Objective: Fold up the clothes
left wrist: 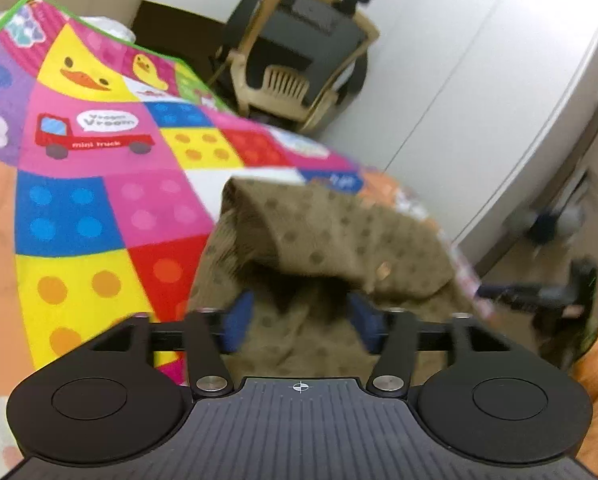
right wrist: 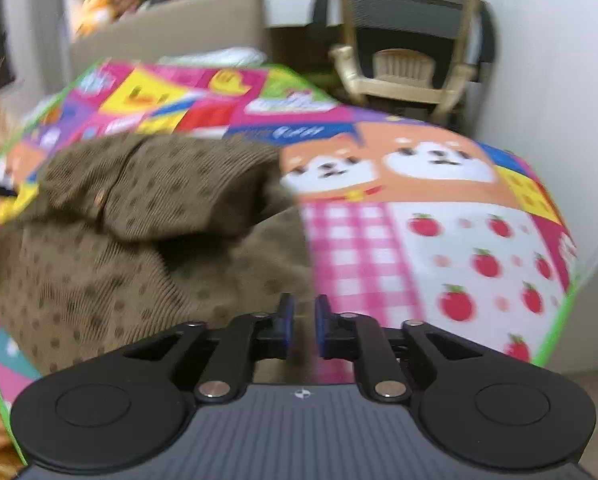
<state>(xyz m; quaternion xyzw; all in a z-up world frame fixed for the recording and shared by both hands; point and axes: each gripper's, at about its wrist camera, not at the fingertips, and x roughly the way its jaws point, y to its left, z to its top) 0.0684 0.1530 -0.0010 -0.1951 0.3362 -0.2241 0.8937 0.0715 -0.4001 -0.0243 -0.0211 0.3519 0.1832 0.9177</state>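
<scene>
Our two tongs, angled downward

Our left tongs (left wrist: 301,318) gape wide; our right tongs (right wrist: 302,326) stand narrowly parted, gripping nothing.

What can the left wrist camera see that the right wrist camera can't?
Only the left wrist view shows the red mini truck picture and the blue block squares on the mat. Only the right wrist view shows the dog faces and the strawberry patch. Both share the brown dotted garment lying on the mat, and the beige chair.

A beige plastic chair (left wrist: 295,68) stands against a white wall (left wrist: 479,60) beside a cardboard box (right wrist: 171,24).
</scene>
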